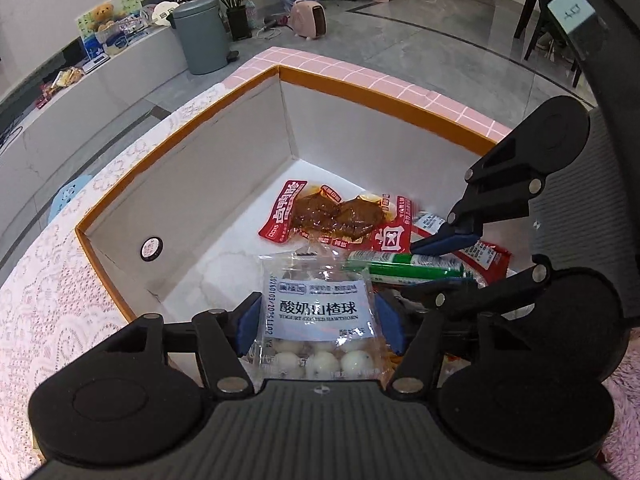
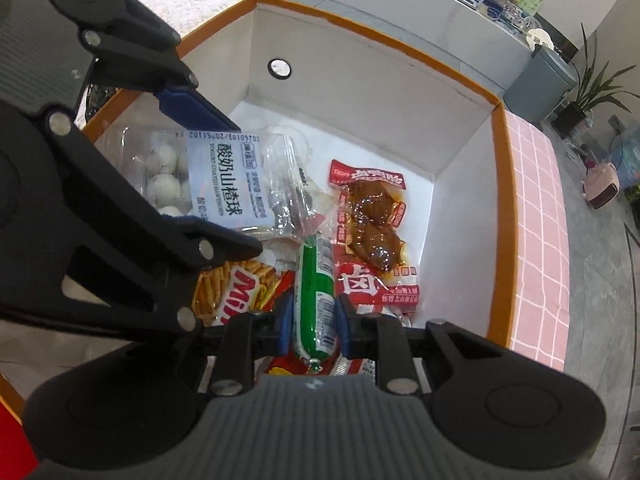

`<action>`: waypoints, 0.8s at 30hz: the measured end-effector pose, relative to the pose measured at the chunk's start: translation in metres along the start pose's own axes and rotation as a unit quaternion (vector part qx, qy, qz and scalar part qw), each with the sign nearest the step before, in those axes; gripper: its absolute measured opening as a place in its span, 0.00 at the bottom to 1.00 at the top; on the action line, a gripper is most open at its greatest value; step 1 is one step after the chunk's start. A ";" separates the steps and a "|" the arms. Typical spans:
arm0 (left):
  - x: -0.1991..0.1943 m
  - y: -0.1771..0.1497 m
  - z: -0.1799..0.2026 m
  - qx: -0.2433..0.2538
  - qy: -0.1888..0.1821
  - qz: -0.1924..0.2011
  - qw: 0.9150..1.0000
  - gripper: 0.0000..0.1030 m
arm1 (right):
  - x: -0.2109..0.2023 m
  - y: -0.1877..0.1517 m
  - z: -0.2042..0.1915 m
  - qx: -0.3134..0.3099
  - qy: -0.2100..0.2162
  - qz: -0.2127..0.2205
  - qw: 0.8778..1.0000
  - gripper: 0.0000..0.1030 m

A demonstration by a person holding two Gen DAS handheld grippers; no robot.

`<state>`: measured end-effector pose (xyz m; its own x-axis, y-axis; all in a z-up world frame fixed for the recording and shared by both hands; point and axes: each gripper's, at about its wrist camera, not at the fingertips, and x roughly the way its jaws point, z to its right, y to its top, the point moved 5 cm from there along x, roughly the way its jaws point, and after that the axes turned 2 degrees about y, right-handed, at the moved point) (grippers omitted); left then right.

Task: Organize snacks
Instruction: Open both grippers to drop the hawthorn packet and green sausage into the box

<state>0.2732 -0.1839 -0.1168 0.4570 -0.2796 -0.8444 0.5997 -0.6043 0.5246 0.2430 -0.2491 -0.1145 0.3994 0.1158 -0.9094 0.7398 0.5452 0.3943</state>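
Observation:
A clear bag of white yogurt-coated hawthorn balls (image 1: 316, 320) (image 2: 208, 176) lies flat between the blue pads of my left gripper (image 1: 318, 314) (image 2: 244, 184). The pads stand at the bag's two edges without squeezing it, so this gripper is open. My right gripper (image 2: 315, 320) (image 1: 412, 268) is shut on a green sausage stick (image 2: 316, 280) (image 1: 400, 266), held low over the snacks. Both are inside a white box with an orange rim (image 1: 380, 96) (image 2: 496, 160). Red packs of brown braised meat (image 1: 332, 216) (image 2: 372, 216) lie on the box floor.
An orange pack of snack sticks (image 2: 240, 284) lies under the two grippers. The box stands on a pink grid cloth (image 1: 320, 60) (image 2: 536, 200) and a white lace cloth (image 1: 60, 300). The far left half of the box floor (image 1: 208, 256) is bare. A grey bin (image 1: 200, 32) stands on the floor beyond.

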 end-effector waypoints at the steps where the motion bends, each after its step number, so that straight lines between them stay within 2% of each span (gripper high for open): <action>1: 0.000 0.000 -0.001 -0.002 0.001 0.000 1.000 0.73 | -0.001 0.000 -0.001 -0.002 0.000 0.000 1.000 0.21; 2: -0.001 0.000 -0.001 -0.005 0.003 -0.001 1.000 0.75 | -0.001 0.001 -0.001 -0.004 0.001 -0.001 1.000 0.23; 4: -0.003 0.002 -0.004 -0.011 0.007 0.003 1.000 0.79 | -0.003 0.001 -0.001 -0.006 -0.001 -0.006 1.000 0.42; 6: -0.009 0.002 -0.005 -0.019 0.003 0.010 1.000 0.82 | -0.004 0.001 -0.002 -0.007 0.000 -0.010 1.000 0.50; 8: -0.016 0.003 -0.006 -0.027 -0.002 0.015 1.000 0.83 | -0.006 0.001 -0.003 -0.007 0.006 -0.019 1.000 0.52; 10: -0.025 0.003 -0.006 -0.031 -0.002 0.024 0.999 0.83 | -0.010 0.002 -0.005 -0.012 -0.005 -0.023 1.000 0.62; 13: -0.039 0.003 -0.010 -0.042 0.002 0.035 0.999 0.83 | -0.019 0.003 -0.006 -0.012 -0.014 -0.032 0.999 0.67; 18: -0.059 -0.004 -0.027 -0.095 0.010 0.024 0.995 0.83 | -0.042 0.009 -0.010 -0.011 -0.016 -0.020 1.000 0.77; 24: -0.083 -0.014 -0.050 -0.133 0.023 0.031 0.990 0.83 | -0.067 0.024 -0.024 0.008 0.000 0.005 1.000 0.79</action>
<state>0.2592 -0.1152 -0.0491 0.5237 -0.2712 -0.8076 0.7192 -0.3672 0.5898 0.2206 -0.2241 -0.0471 0.4067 0.1217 -0.9054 0.7447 0.5300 0.4057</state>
